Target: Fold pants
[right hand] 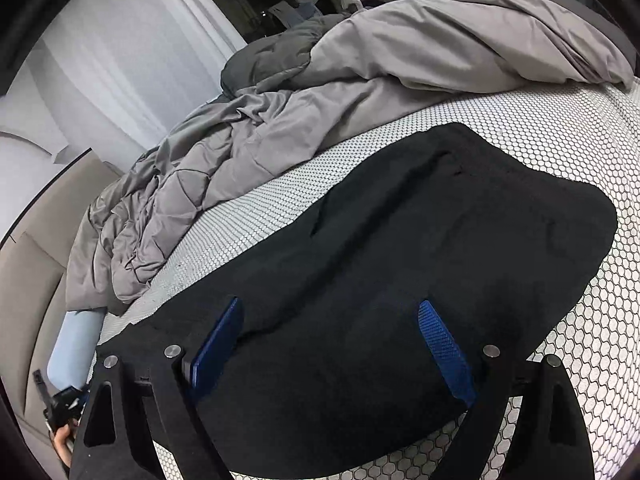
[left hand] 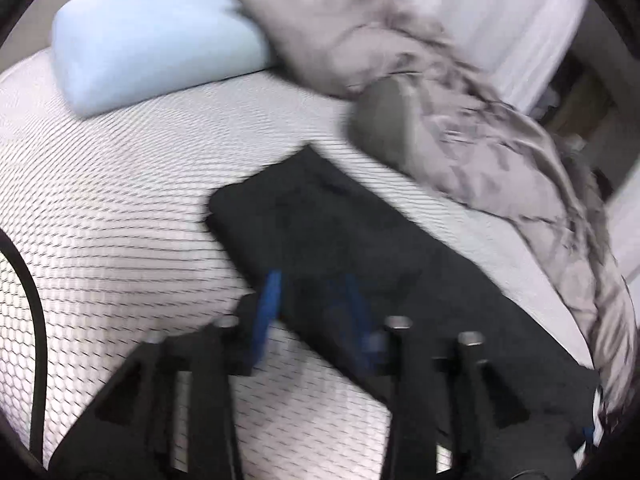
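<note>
Blue pads of the left gripper (left hand: 310, 300) are seen nearest the lens, blurred, parted about halfway over the near long edge of the black pants (left hand: 340, 248). No cloth is seen pinched between them; the gripper is read as open and empty, though the blur leaves some doubt.

Right gripper (right hand: 332, 340): jaws spread wide, hovering above the dark fabric, nothing held. One pad (right hand: 444, 348) and its partner stand apart over the cloth; whether the tips touch it cannot be told.

Pants: laid on the mattress (left hand: 120, 220), whose cover is patterned with small hexagons. A compact dark oblong is formed, apparently already doubled, with a layer edge visible across the top in the right wrist view. The garment is placed towards the side of the bed where the grey duvet (right hand: 280, 128) is bunched, near it but apart, a strip of bare cover showing between. A pale blue pillow (left hand: 152, 60) and a grey pillow (left hand: 320, 32) are kept well apart, at the head edge.

Step judged: between folds, a grip apparently released and the cloth left flat. Progress is judged as well along, one further fold or a tidy-up remaining.

Next move, as judged: a short end of the oblong is to be pinched at its two corners, one gripper each, all layers caught together, then lifted and carried over onto the far end. Slippage of the lower layer is the risk to be watched.
</note>
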A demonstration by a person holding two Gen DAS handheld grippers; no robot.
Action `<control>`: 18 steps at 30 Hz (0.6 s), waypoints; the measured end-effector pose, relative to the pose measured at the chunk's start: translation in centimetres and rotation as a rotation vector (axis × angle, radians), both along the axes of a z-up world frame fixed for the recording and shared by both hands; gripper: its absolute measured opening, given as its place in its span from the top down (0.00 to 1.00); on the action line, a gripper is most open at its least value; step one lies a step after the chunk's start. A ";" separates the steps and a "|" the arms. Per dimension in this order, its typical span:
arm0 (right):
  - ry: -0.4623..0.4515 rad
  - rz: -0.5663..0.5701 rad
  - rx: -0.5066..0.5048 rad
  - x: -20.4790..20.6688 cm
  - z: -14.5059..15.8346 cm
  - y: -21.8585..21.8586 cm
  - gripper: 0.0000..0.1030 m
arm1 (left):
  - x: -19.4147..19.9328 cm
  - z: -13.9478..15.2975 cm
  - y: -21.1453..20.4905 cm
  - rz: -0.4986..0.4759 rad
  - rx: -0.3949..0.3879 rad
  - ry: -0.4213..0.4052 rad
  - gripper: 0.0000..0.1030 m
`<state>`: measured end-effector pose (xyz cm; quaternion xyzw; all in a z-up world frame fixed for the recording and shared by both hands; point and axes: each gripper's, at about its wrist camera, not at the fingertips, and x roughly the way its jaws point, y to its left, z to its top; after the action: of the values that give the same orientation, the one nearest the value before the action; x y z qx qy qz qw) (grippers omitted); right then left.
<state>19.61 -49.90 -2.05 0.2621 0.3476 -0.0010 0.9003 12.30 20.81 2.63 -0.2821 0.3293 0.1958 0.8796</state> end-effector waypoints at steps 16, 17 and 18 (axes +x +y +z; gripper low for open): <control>-0.028 0.243 -0.211 4.2 1.1 10.5 0.12 | 6.7 -1.1 -19.7 -0.509 0.086 0.021 0.01; -0.025 0.281 -0.241 4.8 1.3 11.7 0.12 | 7.0 -1.5 -20.7 -0.529 0.096 0.042 0.01; -0.018 0.328 -0.284 5.7 1.6 13.2 0.12 | 7.3 -1.8 -21.0 -0.538 0.097 0.054 0.01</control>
<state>25.30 -36.74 -0.44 0.0727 0.3737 0.0991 0.9194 19.55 -0.24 0.86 -0.1368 0.4062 -0.0219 0.9032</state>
